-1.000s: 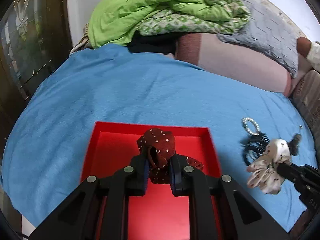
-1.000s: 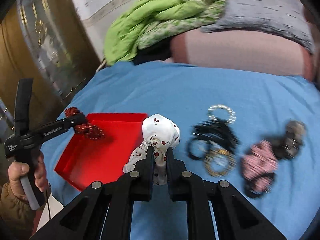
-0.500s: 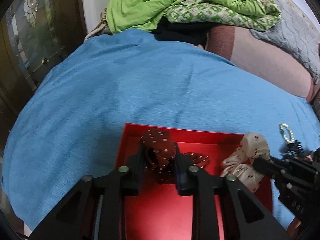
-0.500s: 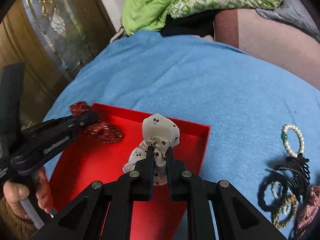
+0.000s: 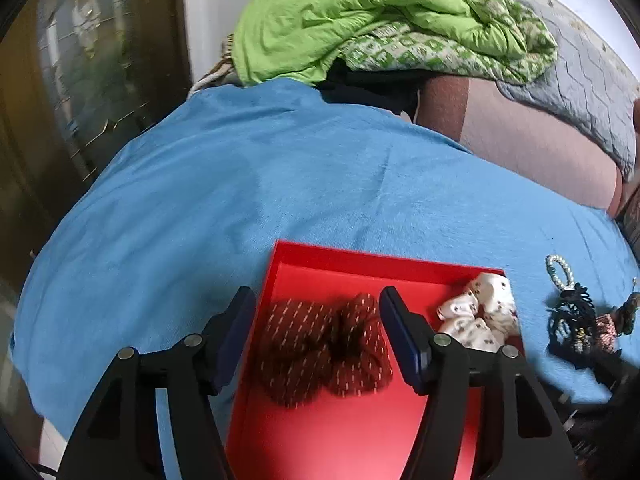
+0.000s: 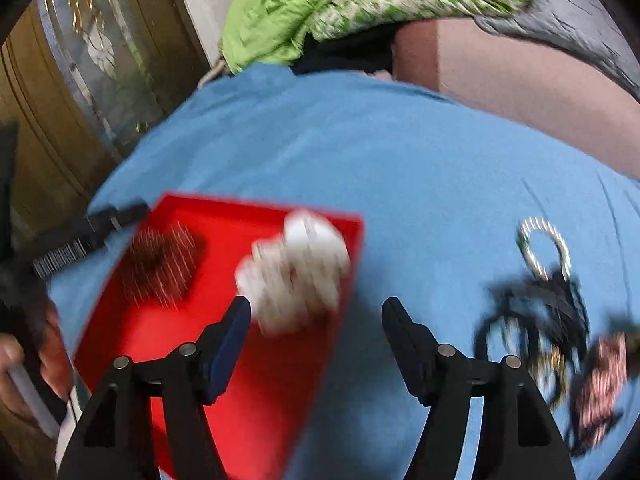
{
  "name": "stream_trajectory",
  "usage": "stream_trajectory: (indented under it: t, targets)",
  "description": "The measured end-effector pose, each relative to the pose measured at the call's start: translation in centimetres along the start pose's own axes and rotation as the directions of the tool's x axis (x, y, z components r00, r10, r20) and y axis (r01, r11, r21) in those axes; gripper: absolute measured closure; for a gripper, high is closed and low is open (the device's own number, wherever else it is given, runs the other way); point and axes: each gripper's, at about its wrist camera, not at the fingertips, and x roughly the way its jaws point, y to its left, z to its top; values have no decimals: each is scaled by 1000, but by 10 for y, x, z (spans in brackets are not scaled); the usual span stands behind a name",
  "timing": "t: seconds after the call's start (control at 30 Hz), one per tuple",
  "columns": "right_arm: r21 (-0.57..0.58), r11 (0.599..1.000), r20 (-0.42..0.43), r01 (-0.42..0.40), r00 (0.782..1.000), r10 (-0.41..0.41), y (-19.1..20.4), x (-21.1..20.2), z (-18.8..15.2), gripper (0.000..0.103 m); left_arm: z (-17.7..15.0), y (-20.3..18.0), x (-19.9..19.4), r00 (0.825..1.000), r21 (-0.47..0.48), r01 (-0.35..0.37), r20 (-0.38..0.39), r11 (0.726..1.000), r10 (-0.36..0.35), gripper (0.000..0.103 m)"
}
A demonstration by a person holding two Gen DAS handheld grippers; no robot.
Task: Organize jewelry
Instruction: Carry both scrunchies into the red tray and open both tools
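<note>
A red tray (image 5: 360, 432) (image 6: 248, 380) lies on the blue bed cover. A dark red dotted scrunchie (image 5: 324, 348) (image 6: 162, 266) lies in it, between the fingers of my open left gripper (image 5: 318, 338). A white cherry-print scrunchie (image 5: 478, 316) (image 6: 294, 276) lies at the tray's right side, just ahead of my open, empty right gripper (image 6: 316, 342). To the right on the cover lie a pearl bracelet (image 5: 560, 272) (image 6: 542, 248), black hair ties (image 5: 570, 320) (image 6: 532, 320) and a pink scrunchie (image 6: 604, 376).
A green quilt (image 5: 360, 16) and grey and pink pillows (image 5: 540, 136) are piled at the bed's far end. A gold-framed glass door (image 6: 60, 92) stands to the left. The right wrist view is blurred by motion.
Both grippers have opened. The dark red scrunchie and the white scrunchie have dropped into the red tray. The right gripper has swung right, toward the jewelry pile.
</note>
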Motion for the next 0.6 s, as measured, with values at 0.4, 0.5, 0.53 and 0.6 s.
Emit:
stream_trajectory:
  t: [0.4,0.5,0.53,0.6]
  targets:
    - [59,997,-28,-52,998,54,12,-10,-51,89,-27,-15,-46,999,-11,35,6,999,-35,39]
    - [63,996,-30,-64,997,66,16,-14,-58,88,-29,-28,-55,999,5,46,7,999,-46,39]
    - [63,995,-33,-72,997,74,17,-15,-60,87,-29,-35,-58,999,14,52,7,999,-52,39]
    - [56,993,-46,-107,993,110,19,-18,-66,83,-29,-48,-63,998,32,67,10,997,-68,39]
